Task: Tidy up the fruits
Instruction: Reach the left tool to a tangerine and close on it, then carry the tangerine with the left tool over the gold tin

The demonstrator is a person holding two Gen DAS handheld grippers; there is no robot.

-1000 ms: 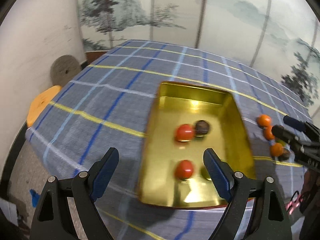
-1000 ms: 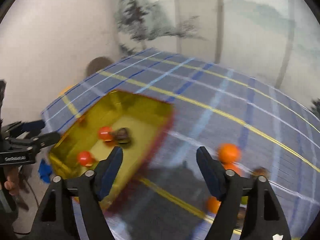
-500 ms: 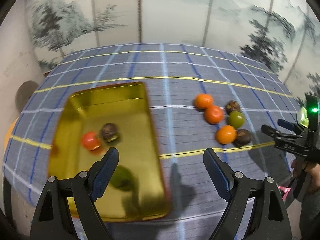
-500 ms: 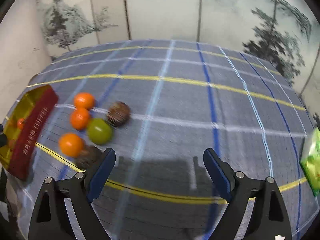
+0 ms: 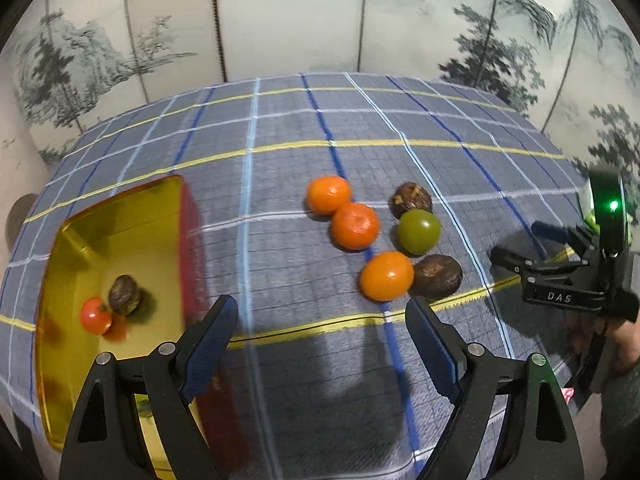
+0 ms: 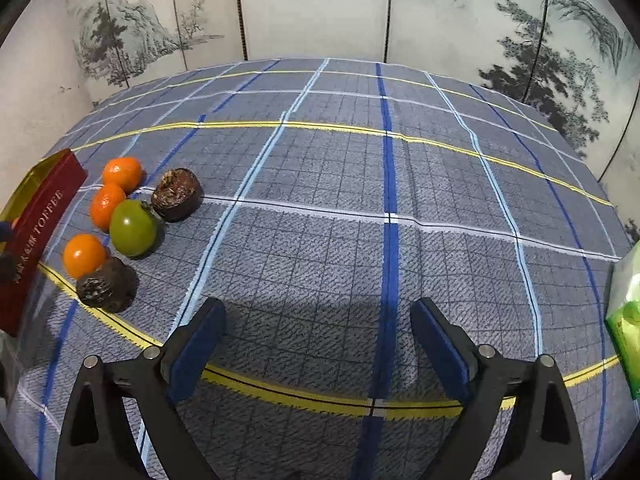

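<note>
three oranges (image 5: 354, 225), three brown fruits (image 5: 435, 275), one green fruit (image 5: 419, 231), one tomato (image 5: 95, 315), one tin (image 5: 76, 248)

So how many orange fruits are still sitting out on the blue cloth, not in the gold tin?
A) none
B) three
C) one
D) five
B: three orange fruits lie on the cloth, bunched with a green fruit and two brown ones, all outside the gold tin.
</note>
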